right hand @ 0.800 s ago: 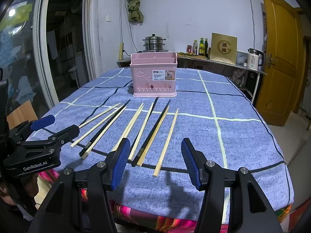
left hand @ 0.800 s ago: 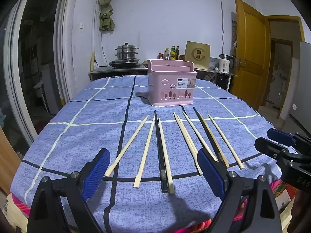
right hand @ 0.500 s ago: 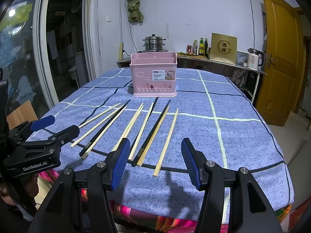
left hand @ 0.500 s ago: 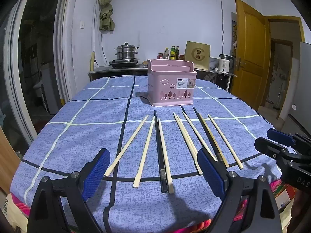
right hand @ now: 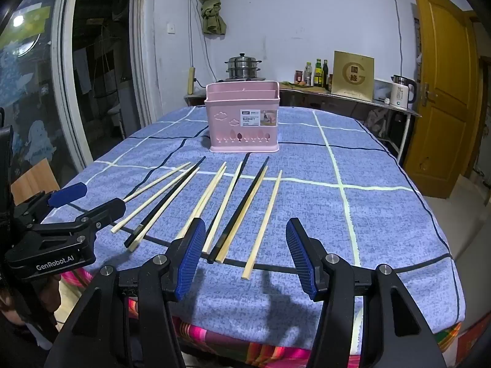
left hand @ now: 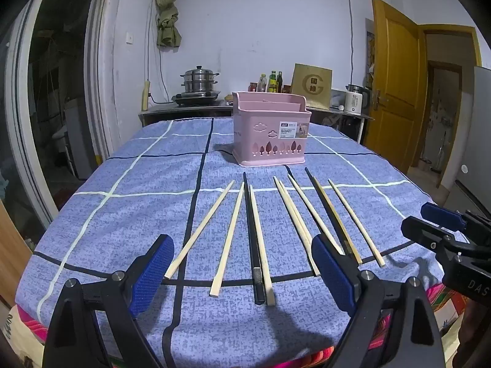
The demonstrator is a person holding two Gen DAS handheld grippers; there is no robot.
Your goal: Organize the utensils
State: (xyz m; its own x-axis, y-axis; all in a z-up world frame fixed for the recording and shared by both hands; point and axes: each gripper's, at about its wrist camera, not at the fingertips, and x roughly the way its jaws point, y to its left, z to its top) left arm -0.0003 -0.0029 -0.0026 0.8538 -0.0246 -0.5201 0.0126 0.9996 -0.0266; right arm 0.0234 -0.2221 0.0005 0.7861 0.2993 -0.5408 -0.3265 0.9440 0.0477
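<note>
Several chopsticks, pale wooden ones and black ones, lie in a fan on the blue checked tablecloth. Behind them stands a pink utensil basket, seemingly with nothing in it. My left gripper hovers open over the near ends of the sticks, nothing between its blue pads. My right gripper is open too, above the right end of the fan. Each gripper shows at the edge of the other's view.
The table's near edge lies just under both grippers, with a striped cloth hanging below. Behind the table a counter carries a steel pot, bottles, a brown box and a kettle. A wooden door stands at the right.
</note>
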